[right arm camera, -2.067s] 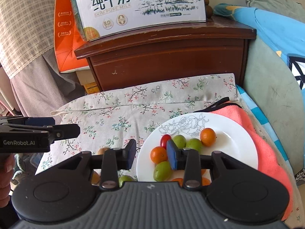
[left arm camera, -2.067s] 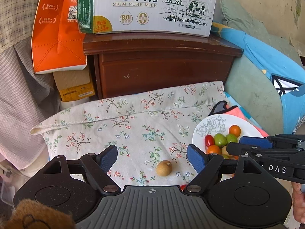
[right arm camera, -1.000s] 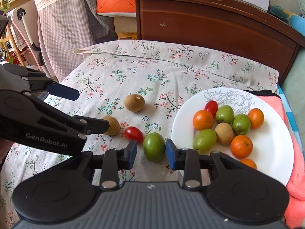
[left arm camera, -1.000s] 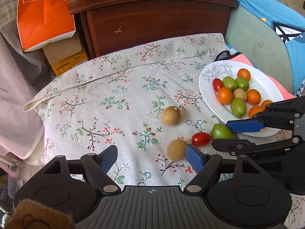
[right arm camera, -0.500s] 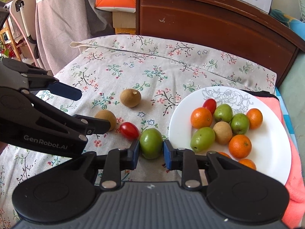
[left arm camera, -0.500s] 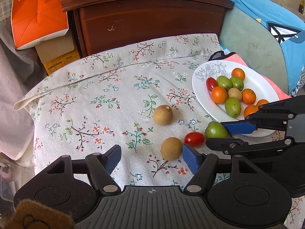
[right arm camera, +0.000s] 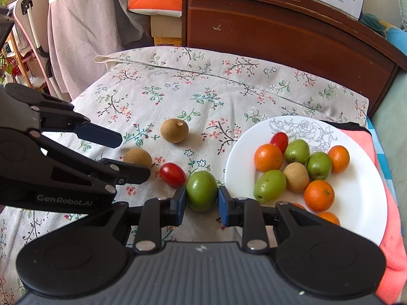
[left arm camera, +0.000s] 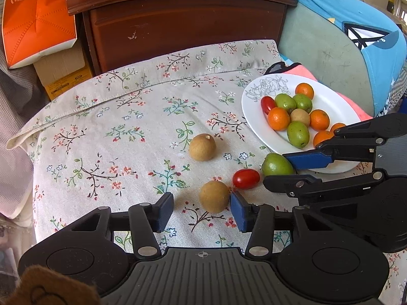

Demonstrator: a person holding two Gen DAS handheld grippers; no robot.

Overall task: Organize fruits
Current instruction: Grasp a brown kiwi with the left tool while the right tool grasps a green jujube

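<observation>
We take the white plate (right arm camera: 361, 203) as our ref point; it sits on a floral cloth (right arm camera: 203, 96) w/ a pink towel (right arm camera: 391, 241) under its right edge. On the plate: small oranges, green fruits, one brown longan, one cherry tomato.

Our right gripper (right arm camera: 201, 198) is clamped on a loose green fruit (right arm camera: 201, 190) just left of the plate rim, both blue pads pressed to its sides; the fruit is low at the cloth, and we can't tell if it has lifted off.

Left of that fruit, touching or nearly so, lies a loose cherry tomato (right arm camera: 173, 174). Further left of the plate is a brown longan (left arm camera: 214, 196), sitting between the pads of our left gripper (left arm camera: 202, 209). Those jaws have just been closing and now stand narrow; the right pad is at or nearly at the longan's side, but the left pad has a clear gap, so no grip yet.

A second longan (left arm camera: 202, 147) lies on the cloth left of the plate, apart from the others and nearer the dark wood cabinet (left arm camera: 183, 25) behind.
</observation>
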